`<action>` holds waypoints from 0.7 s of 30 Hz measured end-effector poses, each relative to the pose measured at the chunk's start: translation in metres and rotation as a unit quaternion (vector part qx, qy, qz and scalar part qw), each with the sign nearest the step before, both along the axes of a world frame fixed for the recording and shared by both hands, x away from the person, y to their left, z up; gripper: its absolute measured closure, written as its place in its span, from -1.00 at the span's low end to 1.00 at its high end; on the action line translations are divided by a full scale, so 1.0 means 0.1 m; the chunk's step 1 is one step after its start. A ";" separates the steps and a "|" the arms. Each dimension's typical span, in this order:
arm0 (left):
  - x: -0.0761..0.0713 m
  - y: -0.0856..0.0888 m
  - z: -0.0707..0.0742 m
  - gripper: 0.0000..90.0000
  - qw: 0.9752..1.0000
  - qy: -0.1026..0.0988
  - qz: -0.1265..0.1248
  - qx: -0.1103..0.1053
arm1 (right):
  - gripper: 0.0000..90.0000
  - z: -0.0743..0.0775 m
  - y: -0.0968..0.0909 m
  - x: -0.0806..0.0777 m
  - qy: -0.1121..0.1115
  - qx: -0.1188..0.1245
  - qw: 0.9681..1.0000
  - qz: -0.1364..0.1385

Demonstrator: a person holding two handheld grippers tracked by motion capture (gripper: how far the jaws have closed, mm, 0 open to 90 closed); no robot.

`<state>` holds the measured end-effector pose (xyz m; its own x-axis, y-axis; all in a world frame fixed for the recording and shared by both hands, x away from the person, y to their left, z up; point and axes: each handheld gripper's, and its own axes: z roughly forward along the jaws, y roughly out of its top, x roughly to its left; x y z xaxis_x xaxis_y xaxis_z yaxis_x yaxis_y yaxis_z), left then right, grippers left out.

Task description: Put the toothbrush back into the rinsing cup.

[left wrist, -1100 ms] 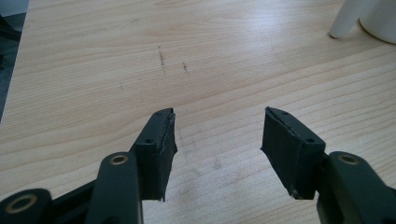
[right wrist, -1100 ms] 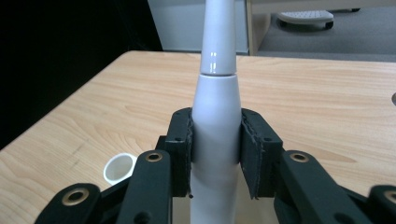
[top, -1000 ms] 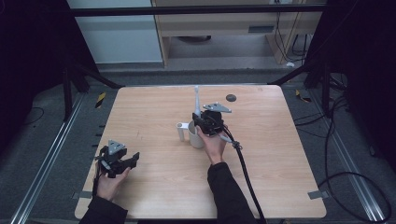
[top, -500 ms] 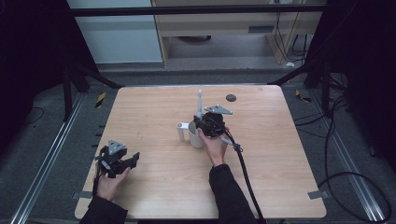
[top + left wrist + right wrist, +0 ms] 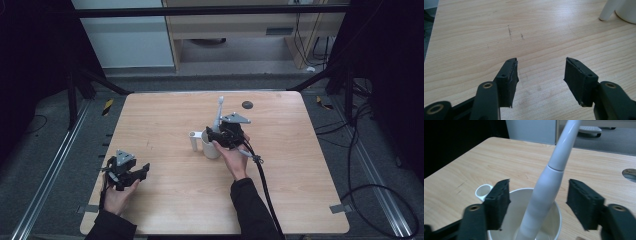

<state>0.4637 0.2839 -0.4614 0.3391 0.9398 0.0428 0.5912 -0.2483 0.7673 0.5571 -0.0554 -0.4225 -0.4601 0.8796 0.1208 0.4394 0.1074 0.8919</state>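
Observation:
A white cup (image 5: 211, 150) stands near the middle of the wooden table (image 5: 165, 120), with a small white tube (image 5: 194, 140) on its left side. A long white handle (image 5: 218, 112) leans upright inside the cup (image 5: 559, 220). My right gripper (image 5: 220, 134) hovers just over the cup's rim. Its jaws have just been opening, and the white handle (image 5: 549, 182) now stands between them, untouched by either pad. My left gripper (image 5: 142, 171) rests open low over the front left of the table, with bare wood between its jaws (image 5: 540, 67).
A dark round hole (image 5: 247, 105) sits in the table behind the cup. The right gripper's cable (image 5: 262, 185) trails toward the front edge. In the left gripper view the cup (image 5: 626, 11) and its small tube (image 5: 607, 10) lie far off at the top right.
The right gripper's jaws have opened off the white handle, which now stands in the cup on its own, sunk slightly lower. The left gripper has not moved.

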 end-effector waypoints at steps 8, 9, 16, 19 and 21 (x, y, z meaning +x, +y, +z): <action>-0.01 0.00 0.00 -0.04 1.000 -0.001 0.000 -0.002 | -0.52 0.10 -0.20 -0.20 0.011 -0.007 0.999 0.030; -0.01 0.00 0.00 -0.04 1.000 -0.001 0.000 -0.002 | -0.54 0.11 -0.23 -0.23 0.014 -0.013 0.999 0.035; 0.00 -0.01 -0.01 -0.05 1.000 0.004 -0.004 -0.002 | -0.59 0.09 -0.52 -0.45 0.035 -0.051 0.996 0.059; -0.01 -0.01 -0.01 -0.06 1.000 0.003 -0.005 -0.003 | -0.60 0.06 -0.65 -0.52 0.044 -0.039 0.996 0.069; -0.01 -0.01 -0.01 -0.06 1.000 0.004 -0.006 -0.003 | -0.60 0.04 -0.74 -0.56 0.052 -0.038 0.996 0.069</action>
